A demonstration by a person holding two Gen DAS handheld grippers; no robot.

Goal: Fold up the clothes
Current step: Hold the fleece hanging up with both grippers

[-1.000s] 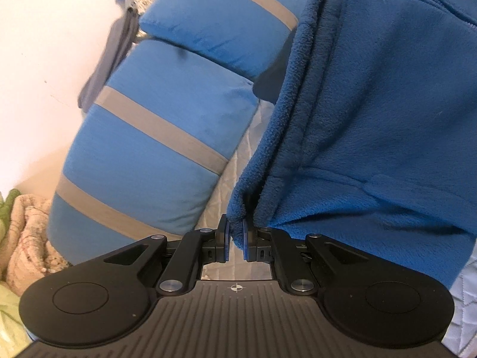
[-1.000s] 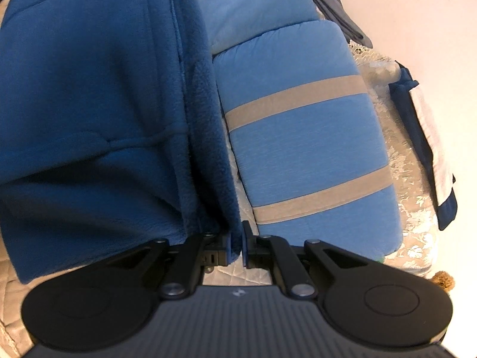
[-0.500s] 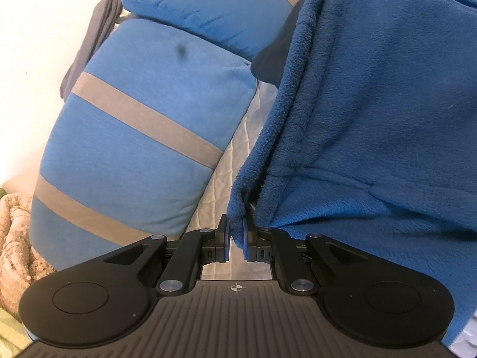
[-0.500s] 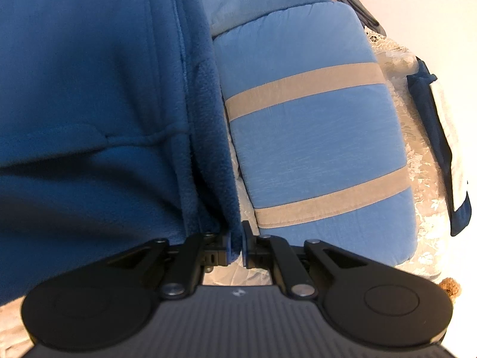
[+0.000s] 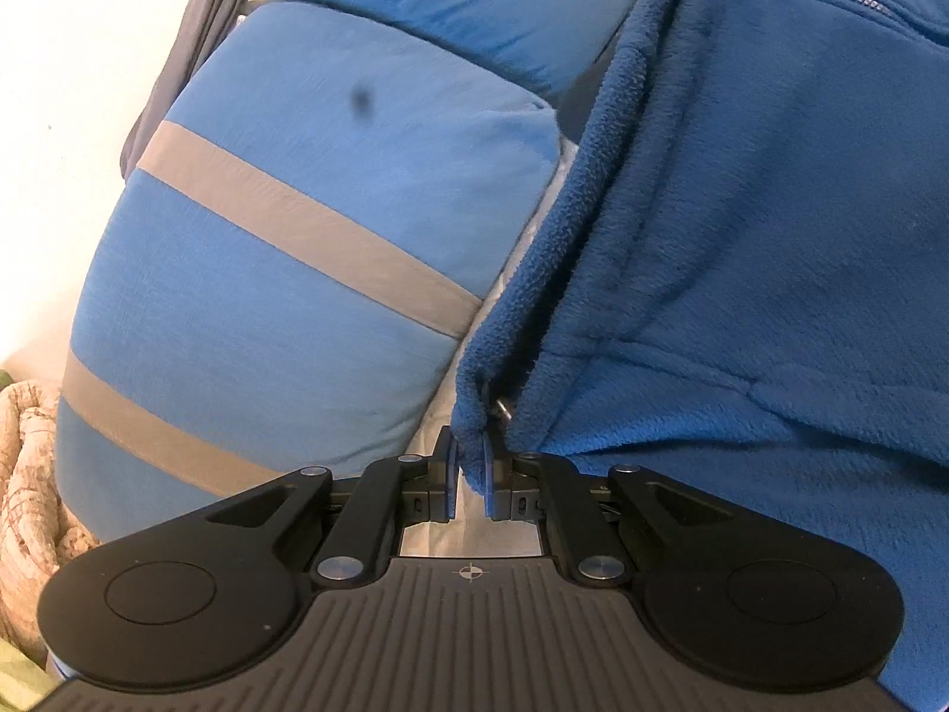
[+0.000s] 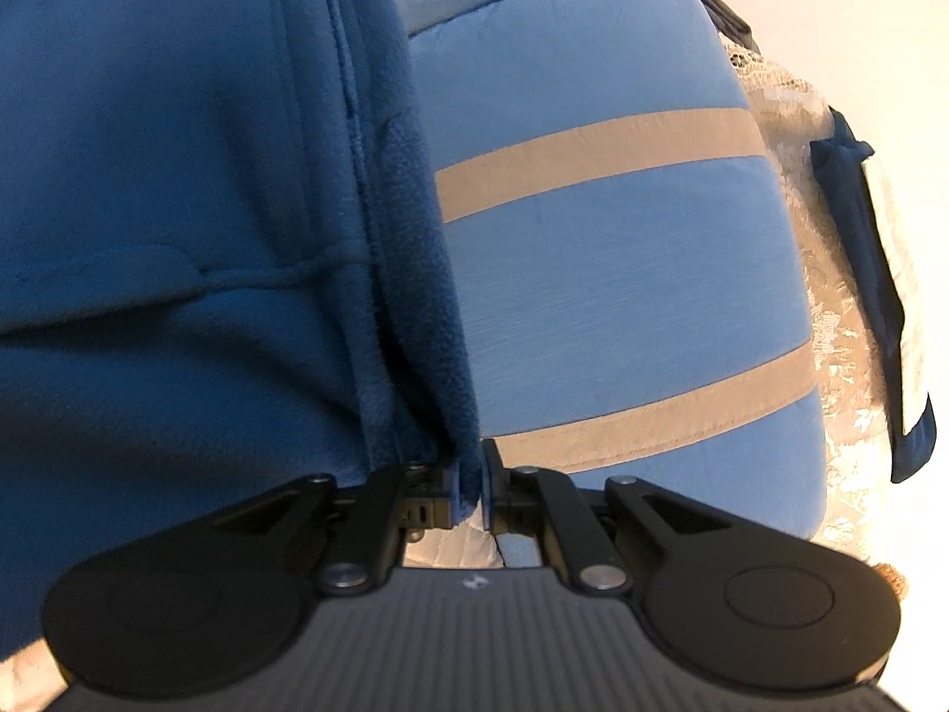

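**Fleece held at both corners**

Left wrist: the left gripper (image 5: 471,477) is clenched on a corner of the blue fleece (image 5: 771,249), which hangs to the right beside a striped pillow (image 5: 284,273).

Right wrist: the right gripper (image 6: 471,489) pinches the fleece's (image 6: 178,190) other edge, the pillow (image 6: 623,296) behind.

fleece jacket (image 5: 771,237) | deep blue, zipped | hanging, edges pinched | beside striped pillows

A home bedroom: striped blue pillows (image 5: 308,249) lie on a quilted white bed cover (image 5: 528,237), against a plain wall (image 5: 77,59)
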